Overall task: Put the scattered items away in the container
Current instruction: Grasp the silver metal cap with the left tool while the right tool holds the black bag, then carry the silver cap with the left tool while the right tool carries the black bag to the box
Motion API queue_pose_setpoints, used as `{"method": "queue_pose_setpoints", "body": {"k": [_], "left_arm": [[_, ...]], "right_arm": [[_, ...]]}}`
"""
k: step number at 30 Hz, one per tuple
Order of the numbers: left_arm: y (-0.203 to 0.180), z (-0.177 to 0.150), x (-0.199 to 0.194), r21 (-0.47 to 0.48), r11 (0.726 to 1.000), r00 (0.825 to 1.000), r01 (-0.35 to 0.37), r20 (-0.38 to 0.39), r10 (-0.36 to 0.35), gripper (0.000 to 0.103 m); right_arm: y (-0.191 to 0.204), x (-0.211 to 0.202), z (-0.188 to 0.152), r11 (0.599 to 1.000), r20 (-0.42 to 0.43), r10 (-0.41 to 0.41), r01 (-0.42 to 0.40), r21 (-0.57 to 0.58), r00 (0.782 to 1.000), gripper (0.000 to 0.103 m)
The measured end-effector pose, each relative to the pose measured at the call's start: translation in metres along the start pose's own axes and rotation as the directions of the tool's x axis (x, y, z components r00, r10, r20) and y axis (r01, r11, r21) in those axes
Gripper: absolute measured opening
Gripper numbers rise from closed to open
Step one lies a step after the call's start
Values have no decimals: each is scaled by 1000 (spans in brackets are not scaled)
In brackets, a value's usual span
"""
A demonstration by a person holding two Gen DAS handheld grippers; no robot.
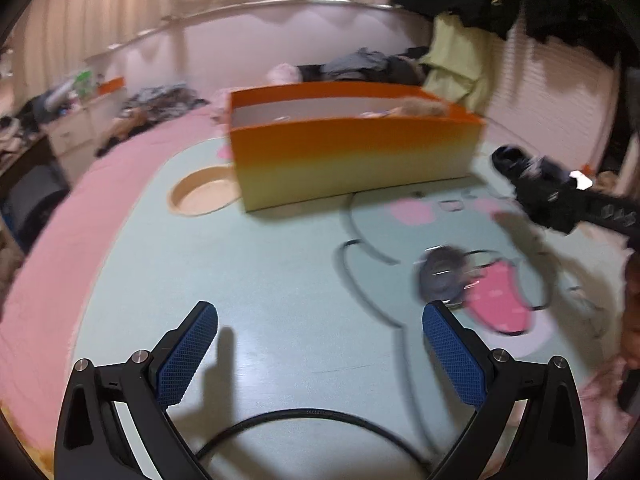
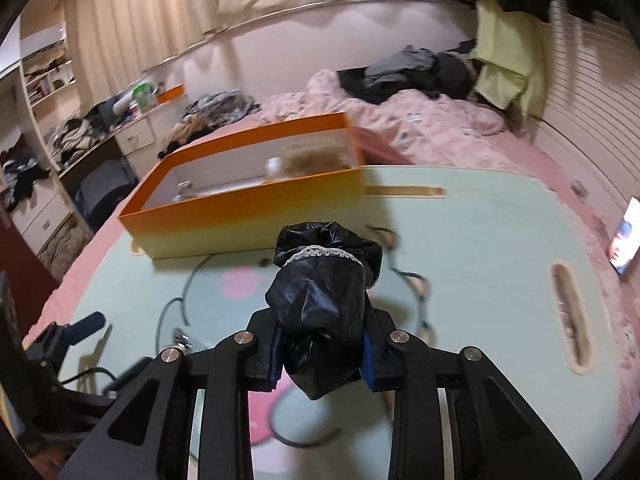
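Observation:
An orange box (image 1: pixel 352 148) stands on the pale green table (image 1: pixel 280 280); it also shows in the right wrist view (image 2: pixel 248 204), with a tan fluffy item (image 2: pixel 316 158) inside. My right gripper (image 2: pixel 324 354) is shut on a black pouch with a lace band (image 2: pixel 320 300), held above the table short of the box; gripper and pouch also show in the left wrist view (image 1: pixel 536 184). My left gripper (image 1: pixel 320 344) is open and empty above the table. A blurred grey item (image 1: pixel 444 276) lies on the table just beyond its right finger (image 1: pixel 452 356).
The table lies on a pink bed (image 2: pixel 440 128) strewn with dark clothes (image 2: pixel 412 68). A round cup hole (image 1: pixel 202 196) is left of the box. A cluttered desk (image 2: pixel 80 136) stands at the left. A phone (image 2: pixel 624 240) lies at the right.

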State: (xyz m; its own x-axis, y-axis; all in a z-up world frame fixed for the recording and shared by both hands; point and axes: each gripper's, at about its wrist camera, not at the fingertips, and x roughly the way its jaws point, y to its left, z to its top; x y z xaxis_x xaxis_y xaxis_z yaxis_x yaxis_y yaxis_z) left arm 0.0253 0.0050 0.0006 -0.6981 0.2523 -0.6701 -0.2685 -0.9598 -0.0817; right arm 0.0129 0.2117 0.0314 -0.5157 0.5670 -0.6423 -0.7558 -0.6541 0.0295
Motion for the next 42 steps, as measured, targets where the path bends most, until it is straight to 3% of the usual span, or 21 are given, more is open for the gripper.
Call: {"method": "queue_pose_setpoints", "body": {"k": [2,6,9,11,13,17,22,42], "left_arm": [[-8,7,-6,7,997,997,78,13,-79,102],[-33,18,-2,113,993,999,23,24,-26,95],[-43,21,13,127,989,997,72,-27,-69,86],[-45,18,25,121,987,993,107,-72,-98,66],[-47,15,28,136,986,995,92,-51,-85,36],[-36,13,21,84,990,993,115,-25,-114,36],[-20,13,-2,41,996,996,76,52,-78,36],[1,32,4,-12,997,996,79,45,-78,36]], "right_arm": [[-8,-3,1,999,-1,16,-16,29,1000,31],[-5,-6,2,999,8,29,-29,29,1000,31],[-1,-4,0,999,5,43,-43,25,999,31],[2,-2,-2,999,1,46,-46,20,999,31],[4,-1,-5,999,-6,42,-42,13,999,31],[18,3,-13,998,-26,61,-61,-21,998,31],[42,6,-22,993,-34,53,-56,-99,998,31],[54,16,-14,988,-35,50,-55,-144,998,31]]}}
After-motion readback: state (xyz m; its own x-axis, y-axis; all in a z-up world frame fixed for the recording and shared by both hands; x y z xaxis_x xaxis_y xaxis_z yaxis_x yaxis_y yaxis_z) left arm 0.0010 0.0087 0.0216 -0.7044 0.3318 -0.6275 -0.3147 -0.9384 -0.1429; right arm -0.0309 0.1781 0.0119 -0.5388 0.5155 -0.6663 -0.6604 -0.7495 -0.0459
